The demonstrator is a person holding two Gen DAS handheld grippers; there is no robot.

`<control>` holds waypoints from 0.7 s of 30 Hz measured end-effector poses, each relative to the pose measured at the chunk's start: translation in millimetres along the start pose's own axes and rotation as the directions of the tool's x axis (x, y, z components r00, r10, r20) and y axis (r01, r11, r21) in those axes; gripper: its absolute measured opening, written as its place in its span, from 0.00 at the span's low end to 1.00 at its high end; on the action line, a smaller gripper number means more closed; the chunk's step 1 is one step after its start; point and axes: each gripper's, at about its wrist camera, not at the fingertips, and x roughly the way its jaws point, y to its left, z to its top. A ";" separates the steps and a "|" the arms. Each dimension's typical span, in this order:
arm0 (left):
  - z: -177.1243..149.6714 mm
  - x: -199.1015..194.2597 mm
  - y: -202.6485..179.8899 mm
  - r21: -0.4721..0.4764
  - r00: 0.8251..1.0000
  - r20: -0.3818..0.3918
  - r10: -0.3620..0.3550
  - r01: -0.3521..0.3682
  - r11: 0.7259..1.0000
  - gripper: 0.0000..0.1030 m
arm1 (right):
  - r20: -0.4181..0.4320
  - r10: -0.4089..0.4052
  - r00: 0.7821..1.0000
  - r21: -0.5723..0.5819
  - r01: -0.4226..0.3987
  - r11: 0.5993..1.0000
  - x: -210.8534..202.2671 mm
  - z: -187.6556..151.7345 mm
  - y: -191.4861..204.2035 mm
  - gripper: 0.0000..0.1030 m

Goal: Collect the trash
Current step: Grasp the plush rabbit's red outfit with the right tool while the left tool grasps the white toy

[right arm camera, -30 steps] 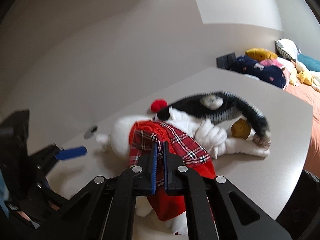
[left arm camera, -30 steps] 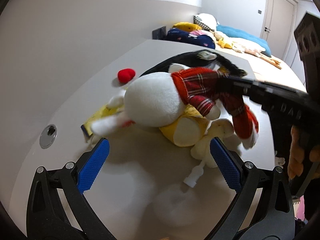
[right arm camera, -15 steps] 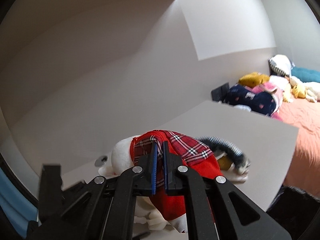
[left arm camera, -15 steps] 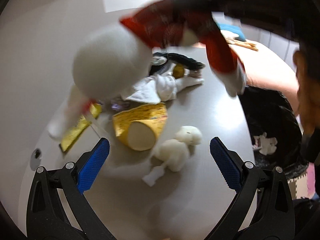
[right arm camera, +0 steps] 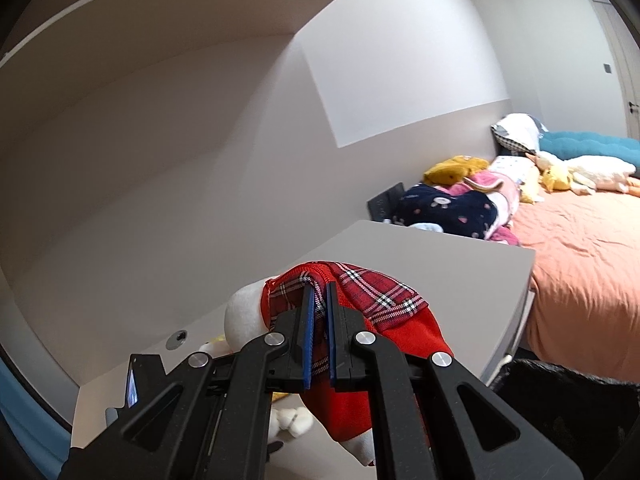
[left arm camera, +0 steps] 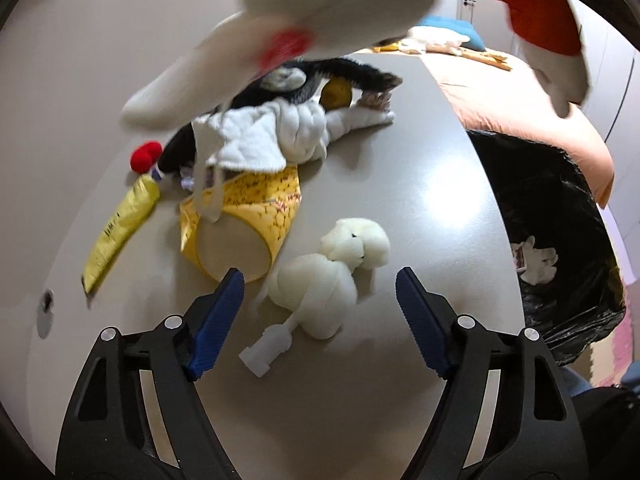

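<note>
My right gripper (right arm camera: 319, 300) is shut on the red plaid coat of a white plush toy (right arm camera: 360, 300) and holds it high above the grey table (right arm camera: 460, 264). The toy hangs blurred at the top of the left wrist view (left arm camera: 336, 0). My left gripper (left arm camera: 320, 292) is open and empty, low over the table (left arm camera: 432, 184). Between its fingers lies a cream plush toy (left arm camera: 332, 268) with a white plastic piece (left arm camera: 268, 348). A yellow paper cup (left arm camera: 244, 224) lies on its side just beyond the left finger. A yellow wrapper (left arm camera: 120, 220) lies at the left.
A black trash bag (left arm camera: 552, 240) with crumpled white paper inside stands open off the table's right edge. A black-and-white plush and white cloth (left arm camera: 280, 128) lie piled at the back, with a small red ball (left arm camera: 146, 156). A bed (right arm camera: 580, 240) with orange cover stands beyond.
My right gripper has lifted the plaid-coated plush off the table and higher. The cup, wrapper and cream plush under it are uncovered. My left gripper's fingers have closed in somewhat.
</note>
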 end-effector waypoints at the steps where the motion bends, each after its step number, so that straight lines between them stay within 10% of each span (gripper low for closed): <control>1: -0.2 2.4 0.4 -0.003 1.000 -0.007 -0.008 0.008 1.000 0.72 | 0.002 -0.006 1.000 0.008 0.006 1.000 -1.4 -1.3 -3.7 0.06; 10: 5.9 23.9 -10.5 0.007 0.999 -0.043 -0.014 0.014 1.000 0.72 | 0.030 -0.055 0.998 0.058 0.053 0.997 -25.2 -6.2 -32.4 0.06; 21: 10.3 21.8 -14.3 -0.023 1.000 -0.006 0.019 -0.019 1.000 0.41 | 0.044 -0.089 0.995 0.083 0.085 0.993 -46.1 -12.0 -48.5 0.06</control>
